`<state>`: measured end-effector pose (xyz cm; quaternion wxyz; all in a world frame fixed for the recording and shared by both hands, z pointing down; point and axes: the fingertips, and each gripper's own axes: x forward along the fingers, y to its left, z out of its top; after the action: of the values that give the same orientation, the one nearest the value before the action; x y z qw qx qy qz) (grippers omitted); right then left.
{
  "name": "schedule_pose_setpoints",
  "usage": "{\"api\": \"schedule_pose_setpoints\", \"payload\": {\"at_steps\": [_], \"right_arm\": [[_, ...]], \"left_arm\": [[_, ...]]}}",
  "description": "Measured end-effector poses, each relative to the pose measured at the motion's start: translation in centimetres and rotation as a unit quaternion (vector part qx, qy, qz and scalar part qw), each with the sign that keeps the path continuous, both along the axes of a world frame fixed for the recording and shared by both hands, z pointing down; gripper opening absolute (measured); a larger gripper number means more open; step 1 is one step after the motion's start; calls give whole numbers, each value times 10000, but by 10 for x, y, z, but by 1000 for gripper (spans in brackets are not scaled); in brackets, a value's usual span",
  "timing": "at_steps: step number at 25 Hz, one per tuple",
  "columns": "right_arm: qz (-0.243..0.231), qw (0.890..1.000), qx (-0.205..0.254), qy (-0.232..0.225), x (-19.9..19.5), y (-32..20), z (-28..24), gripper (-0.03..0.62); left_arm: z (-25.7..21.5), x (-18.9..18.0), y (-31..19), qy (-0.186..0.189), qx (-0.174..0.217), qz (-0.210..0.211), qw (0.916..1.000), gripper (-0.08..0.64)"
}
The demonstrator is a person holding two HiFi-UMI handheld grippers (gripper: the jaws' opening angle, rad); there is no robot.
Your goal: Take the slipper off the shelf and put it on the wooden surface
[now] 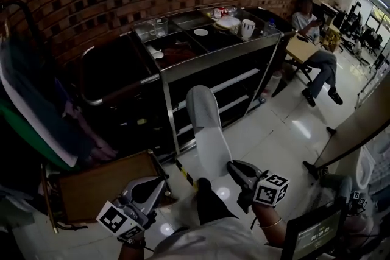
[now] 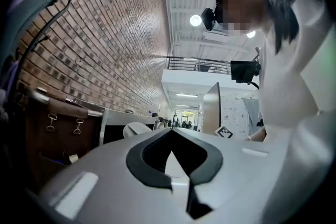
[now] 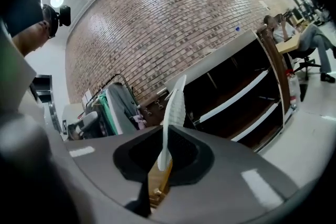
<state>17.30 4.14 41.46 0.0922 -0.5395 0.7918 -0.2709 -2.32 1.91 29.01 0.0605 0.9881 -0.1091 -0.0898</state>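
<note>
A long white slipper (image 1: 207, 131) hangs in the air in front of the black metal shelf (image 1: 183, 70), toe up. My right gripper (image 1: 231, 166) is shut on its lower end. In the right gripper view the slipper (image 3: 173, 107) stands edge-on between the closed jaws of that gripper (image 3: 164, 165), with wood showing below. My left gripper (image 1: 163, 182) is low at the left, over the near corner of the wooden surface (image 1: 103, 189). Its jaws (image 2: 170, 183) meet at the tips with nothing between them.
A clothes rack (image 1: 36, 112) with hanging garments stands at the left, above the wooden board. Cups and dishes (image 1: 248, 27) sit on top of the shelf. A person (image 1: 314, 64) sits at a table at the back right. A screen (image 1: 314, 234) is at the lower right.
</note>
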Motion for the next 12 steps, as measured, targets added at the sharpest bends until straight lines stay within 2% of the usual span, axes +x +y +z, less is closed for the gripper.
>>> {"api": "schedule_pose_setpoints", "payload": {"at_steps": [2,5,8,12], "right_arm": [[54,9999,-15,-96,-17,27,-7,29],[157,9997,-62,-193,-23,55,-18,29],[45,9990,-269,-345,-42,67,-14,29],[-179,9972,-298,-658,-79,51,-5,29]], "left_arm": [[7,-14,13,-63,-17,-7,10000,-3],[1,-20,29,116,47,18,9999,-3],[-10,-33,43,165,-28,-54,9998,-3],[5,-70,35,-191,-165,-278,9993,-3]]}}
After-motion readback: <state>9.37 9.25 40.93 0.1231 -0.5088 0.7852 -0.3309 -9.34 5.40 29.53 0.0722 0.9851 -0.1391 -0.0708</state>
